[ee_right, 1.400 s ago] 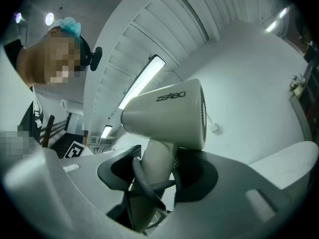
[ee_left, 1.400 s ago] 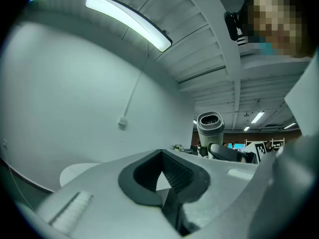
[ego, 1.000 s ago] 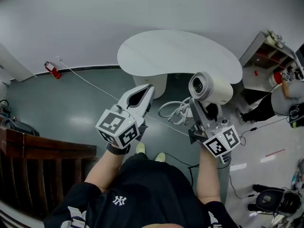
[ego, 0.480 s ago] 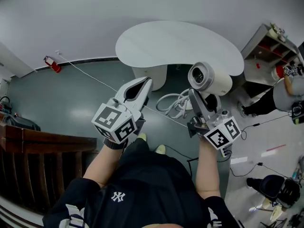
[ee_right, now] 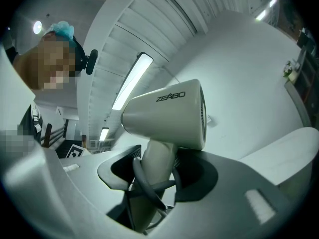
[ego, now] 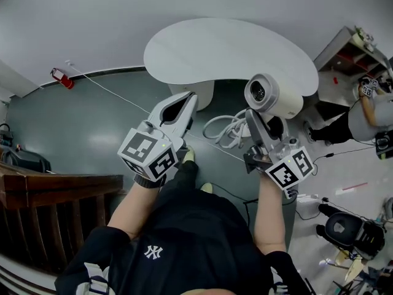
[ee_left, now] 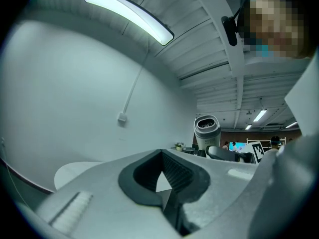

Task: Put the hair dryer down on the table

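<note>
One hair dryer (ee_right: 164,113) — handle gripped, right claw (ee_right: 157,172)

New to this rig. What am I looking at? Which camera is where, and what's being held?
There is no robot here. A person holds a handheld two-jaw gripper in each hand, and each black-and-white marker cube is part of its gripper. The head view looks steeply down from the person's head onto both. The other two cameras ride on the grippers and look along their jaws. The right gripper is shut on the handle of a white hair dryer, which is held in the air with its white cord looped beside it. The left gripper is shut with nothing in it. Ahead stands a white kidney-shaped table. Nothing shows on its top, so the dryer is not yet put down.
</note>
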`<state>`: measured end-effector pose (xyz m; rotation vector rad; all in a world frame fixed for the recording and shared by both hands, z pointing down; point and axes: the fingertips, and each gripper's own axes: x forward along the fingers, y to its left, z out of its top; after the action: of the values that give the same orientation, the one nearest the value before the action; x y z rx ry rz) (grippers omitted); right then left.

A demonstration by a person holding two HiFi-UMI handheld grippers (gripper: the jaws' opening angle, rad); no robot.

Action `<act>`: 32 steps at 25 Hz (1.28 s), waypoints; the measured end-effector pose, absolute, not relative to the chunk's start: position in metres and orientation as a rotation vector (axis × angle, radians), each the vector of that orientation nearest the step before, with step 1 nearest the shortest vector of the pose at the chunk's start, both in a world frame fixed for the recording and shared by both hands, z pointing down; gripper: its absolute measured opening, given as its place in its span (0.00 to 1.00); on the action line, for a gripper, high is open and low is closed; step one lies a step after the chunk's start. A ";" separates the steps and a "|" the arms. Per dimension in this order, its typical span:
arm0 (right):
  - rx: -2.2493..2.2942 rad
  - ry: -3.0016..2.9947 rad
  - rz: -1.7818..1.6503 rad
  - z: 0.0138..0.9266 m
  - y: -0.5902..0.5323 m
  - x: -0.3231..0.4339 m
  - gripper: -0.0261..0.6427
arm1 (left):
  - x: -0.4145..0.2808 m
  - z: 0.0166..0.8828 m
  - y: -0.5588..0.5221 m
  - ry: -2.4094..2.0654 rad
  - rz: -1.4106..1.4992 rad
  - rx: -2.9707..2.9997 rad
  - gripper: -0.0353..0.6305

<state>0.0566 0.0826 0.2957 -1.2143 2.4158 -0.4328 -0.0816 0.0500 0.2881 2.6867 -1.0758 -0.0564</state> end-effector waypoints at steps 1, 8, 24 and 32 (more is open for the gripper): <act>-1.217 2.418 -0.421 0.290 0.101 0.060 0.38 | -0.078 0.283 0.068 -1.073 -0.066 2.694 0.05; -1.302 2.419 -0.374 0.286 0.130 0.068 0.38 | -0.068 0.283 0.089 -0.999 -0.111 2.726 0.05; -1.440 2.381 -0.451 0.316 -0.021 0.042 0.38 | -0.100 0.309 -0.067 -0.909 -0.077 2.702 0.05; -1.457 2.407 -0.462 0.324 -0.057 0.047 0.38 | -0.083 0.315 -0.099 -0.874 -0.074 2.701 0.05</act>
<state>0.0468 -0.0570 0.3244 -1.4567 2.4066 -0.4617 -0.0828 -0.0987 0.3150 2.7009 -0.8735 -0.0744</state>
